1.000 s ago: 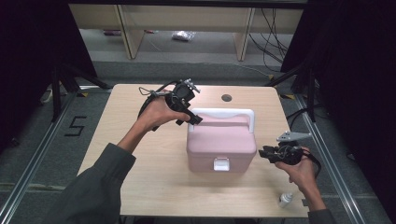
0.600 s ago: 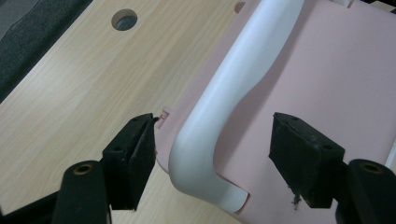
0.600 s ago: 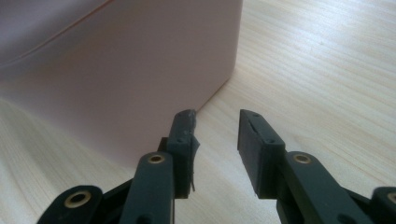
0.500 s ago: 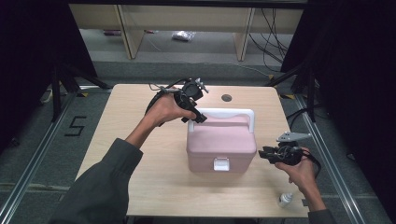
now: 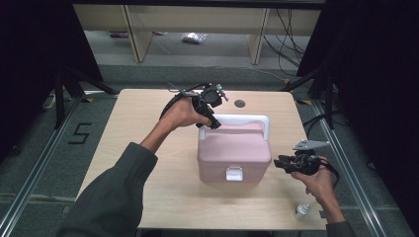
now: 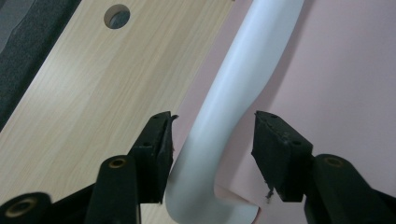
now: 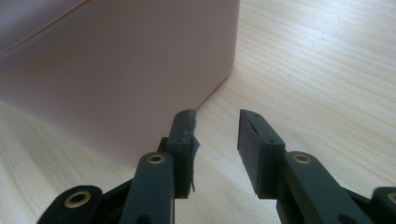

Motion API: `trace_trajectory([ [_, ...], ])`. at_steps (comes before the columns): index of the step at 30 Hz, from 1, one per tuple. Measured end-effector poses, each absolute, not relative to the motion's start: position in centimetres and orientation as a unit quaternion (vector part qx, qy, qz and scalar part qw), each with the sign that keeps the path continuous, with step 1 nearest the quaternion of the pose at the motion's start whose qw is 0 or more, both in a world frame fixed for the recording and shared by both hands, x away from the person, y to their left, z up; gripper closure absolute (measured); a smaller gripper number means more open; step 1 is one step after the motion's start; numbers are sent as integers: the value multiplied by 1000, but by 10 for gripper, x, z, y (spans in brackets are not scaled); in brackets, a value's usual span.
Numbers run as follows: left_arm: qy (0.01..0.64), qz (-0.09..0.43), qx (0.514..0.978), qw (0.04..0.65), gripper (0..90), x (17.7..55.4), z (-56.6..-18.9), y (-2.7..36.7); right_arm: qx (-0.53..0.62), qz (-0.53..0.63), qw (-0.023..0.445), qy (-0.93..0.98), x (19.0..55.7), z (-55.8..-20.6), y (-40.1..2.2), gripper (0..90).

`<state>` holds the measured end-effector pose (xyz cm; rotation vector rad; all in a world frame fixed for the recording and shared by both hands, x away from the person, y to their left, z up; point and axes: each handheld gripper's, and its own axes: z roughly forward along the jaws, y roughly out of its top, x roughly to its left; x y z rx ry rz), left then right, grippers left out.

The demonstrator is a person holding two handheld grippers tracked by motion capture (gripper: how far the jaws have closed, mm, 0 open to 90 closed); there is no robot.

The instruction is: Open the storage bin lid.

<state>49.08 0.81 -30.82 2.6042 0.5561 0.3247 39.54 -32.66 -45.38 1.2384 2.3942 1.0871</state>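
A pink box (image 5: 232,148) with a white handle (image 5: 247,119) and a white front latch stands on the wooden table (image 5: 148,148). My left gripper (image 5: 211,121) is at the handle's left end. In the left gripper view the handle (image 6: 233,93) runs between the jaws of the left gripper (image 6: 214,123), which have just been closing. The left pad is close against it and the right pad stands apart. My right gripper (image 5: 277,163) hovers low by the box's right side. In its own view the right gripper (image 7: 215,116) is open on nothing, beside the box's corner (image 7: 116,60).
A small white bottle (image 5: 301,211) stands near the table's front right edge, just below my right hand. A round hole (image 5: 239,103) sits in the tabletop behind the box. Metal rails run along both sides of the table, and shelves stand beyond it.
My left gripper has moved right and down to the handle's left end, and its jaws have narrowed around the handle. My right gripper has stayed where it was.
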Motion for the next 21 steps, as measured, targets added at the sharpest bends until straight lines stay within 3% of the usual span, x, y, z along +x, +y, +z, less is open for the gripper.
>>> trace_trajectory([
  [8,187,120,952,210,604,495,-309,9,419,374,120,819,396,-454,-327,672],
  [21,144,134,955,223,665,486,-294,14,418,378,121,817,396,-451,-327,678],
])
